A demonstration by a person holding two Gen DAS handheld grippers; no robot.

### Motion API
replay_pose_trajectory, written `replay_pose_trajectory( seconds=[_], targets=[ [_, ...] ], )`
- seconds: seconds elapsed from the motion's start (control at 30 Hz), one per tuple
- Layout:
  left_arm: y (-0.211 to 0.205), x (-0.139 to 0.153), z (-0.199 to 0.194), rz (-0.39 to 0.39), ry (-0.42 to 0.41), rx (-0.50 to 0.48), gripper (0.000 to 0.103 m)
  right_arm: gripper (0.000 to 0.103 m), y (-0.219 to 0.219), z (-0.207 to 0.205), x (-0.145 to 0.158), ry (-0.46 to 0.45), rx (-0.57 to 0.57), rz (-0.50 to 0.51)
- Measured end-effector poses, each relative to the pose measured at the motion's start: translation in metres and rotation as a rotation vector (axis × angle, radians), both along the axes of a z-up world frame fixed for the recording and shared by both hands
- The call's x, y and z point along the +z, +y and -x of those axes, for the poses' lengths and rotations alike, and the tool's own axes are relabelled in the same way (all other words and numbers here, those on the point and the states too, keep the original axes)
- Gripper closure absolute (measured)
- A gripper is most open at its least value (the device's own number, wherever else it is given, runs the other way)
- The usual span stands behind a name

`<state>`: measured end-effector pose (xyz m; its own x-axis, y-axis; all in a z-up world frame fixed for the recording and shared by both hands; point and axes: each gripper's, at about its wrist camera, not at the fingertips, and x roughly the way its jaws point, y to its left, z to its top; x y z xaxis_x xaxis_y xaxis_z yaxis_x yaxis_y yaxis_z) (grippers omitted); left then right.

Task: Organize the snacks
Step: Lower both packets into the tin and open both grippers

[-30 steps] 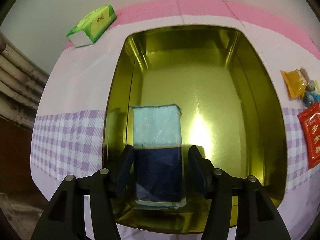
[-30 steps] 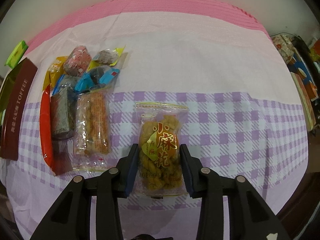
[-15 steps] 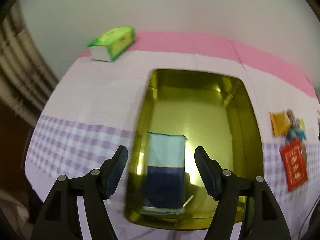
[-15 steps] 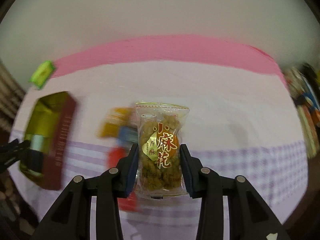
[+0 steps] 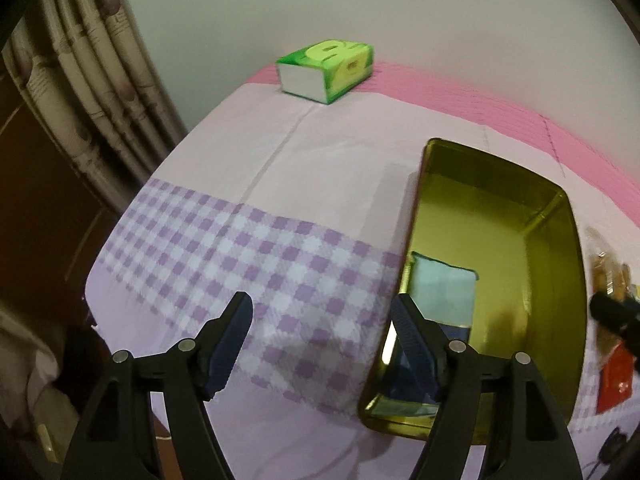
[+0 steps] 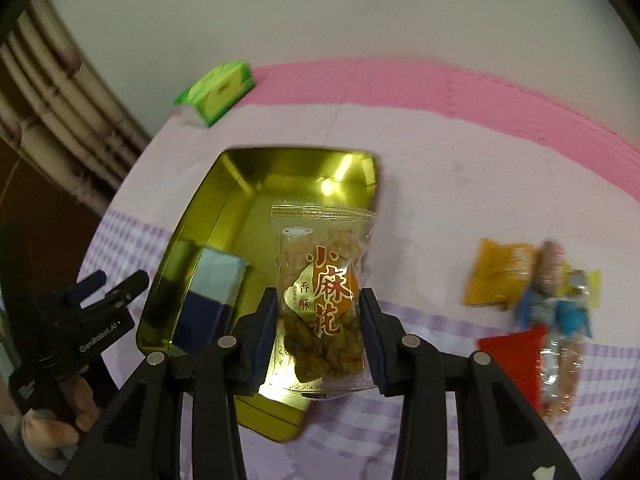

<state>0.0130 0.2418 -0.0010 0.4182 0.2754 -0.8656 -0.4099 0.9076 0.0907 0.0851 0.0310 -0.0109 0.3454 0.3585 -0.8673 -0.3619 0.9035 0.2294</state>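
My right gripper (image 6: 318,320) is clamped on a clear packet of fried dough twists (image 6: 322,292), red characters on its front, its pads pressing the packet's two sides, and it holds the packet upright above the gold tin (image 6: 224,216), in front of the tin's open inside as the right wrist view has it; whether the packet touches the tin I cannot tell; inside the tin, against its near left wall, lies a blue packet (image 6: 214,292), pale blue at the far end and dark navy at the near end; my left gripper (image 5: 322,344) stands with its jaws wide apart and nothing between them, having just been opening, and it hangs over the purple checked cloth (image 5: 240,264) just left of the tin (image 5: 560,240), its right finger overlapping the tin's near left edge; in the right wrist view that gripper (image 6: 108,284) shows at the left edge, beside the tin; the remaining snacks (image 6: 536,292) lie in a loose pile on the cloth, well right of the tin, orange, blue and red wrappers among them, blurred; a green tissue pack (image 5: 326,70) sits at the far side of the table, by the pink band.
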Motion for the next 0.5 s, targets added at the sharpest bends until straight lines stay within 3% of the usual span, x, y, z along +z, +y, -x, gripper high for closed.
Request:
replay_pose_trajectory(
  seconds=[0.23, 0.5],
  targets=[
    [0.001, 0.001, -0.001, 0.003, -0.01, -0.001, 0.03, 0.066, 0.039, -0.008, -0.023, 0.023, 0.06, 0.07],
    [0.003, 0.002, -0.001, 0.017, -0.015, 0.016, 0.03, 0.066, 0.052, -0.005, -0.038, 0.056, 0.081, 0.074]
  ],
)
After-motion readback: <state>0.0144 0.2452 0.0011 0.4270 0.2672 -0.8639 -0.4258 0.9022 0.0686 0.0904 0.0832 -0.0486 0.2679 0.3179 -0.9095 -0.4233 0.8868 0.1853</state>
